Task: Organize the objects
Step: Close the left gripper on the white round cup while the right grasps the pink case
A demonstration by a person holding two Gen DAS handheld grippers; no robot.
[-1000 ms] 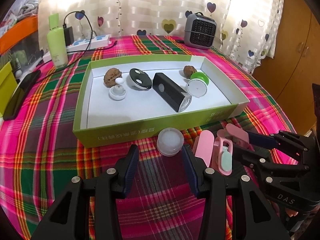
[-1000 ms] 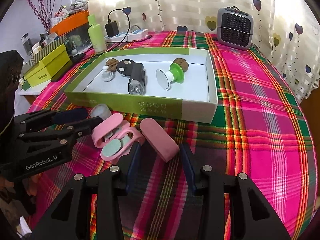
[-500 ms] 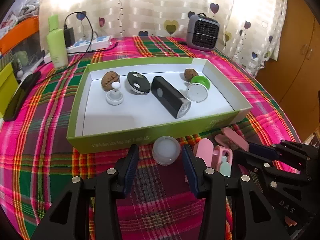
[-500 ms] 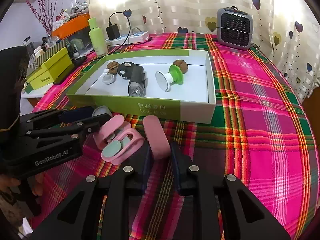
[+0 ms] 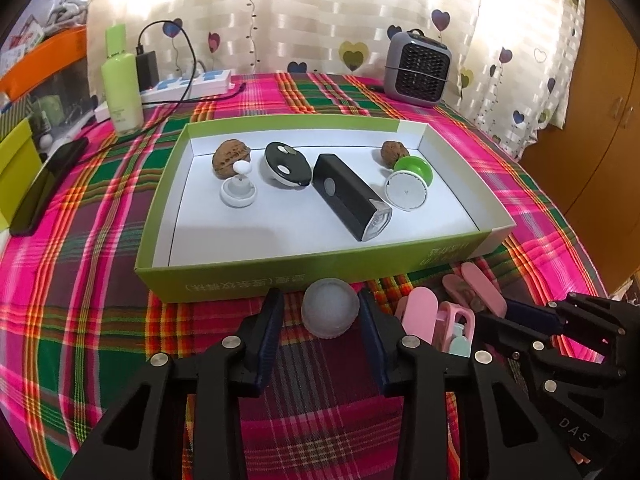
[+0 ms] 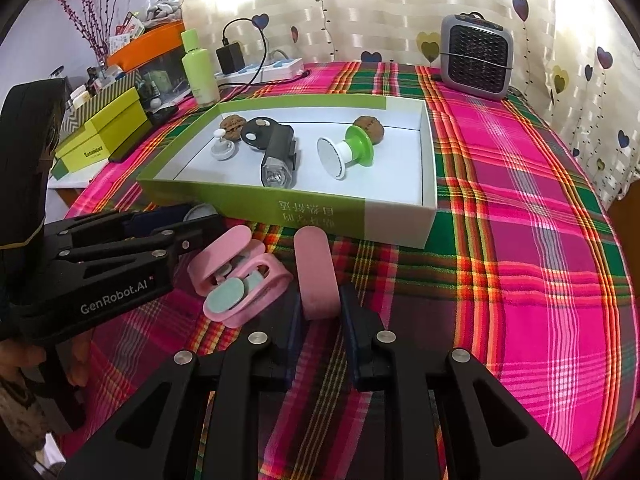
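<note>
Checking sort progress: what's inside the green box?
Inside the green box: two walnuts, white knob, black oval case, black flashlight, green-white roller. Its near wall hides the front floor strip.

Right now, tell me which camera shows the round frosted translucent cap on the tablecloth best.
The left wrist view. The round frosted translucent cap sits whole and unobstructed between the left gripper's closing jaws, in front of the green box. In the right wrist view only a sliver of the cap peeks out behind the left gripper's fingers.
</note>
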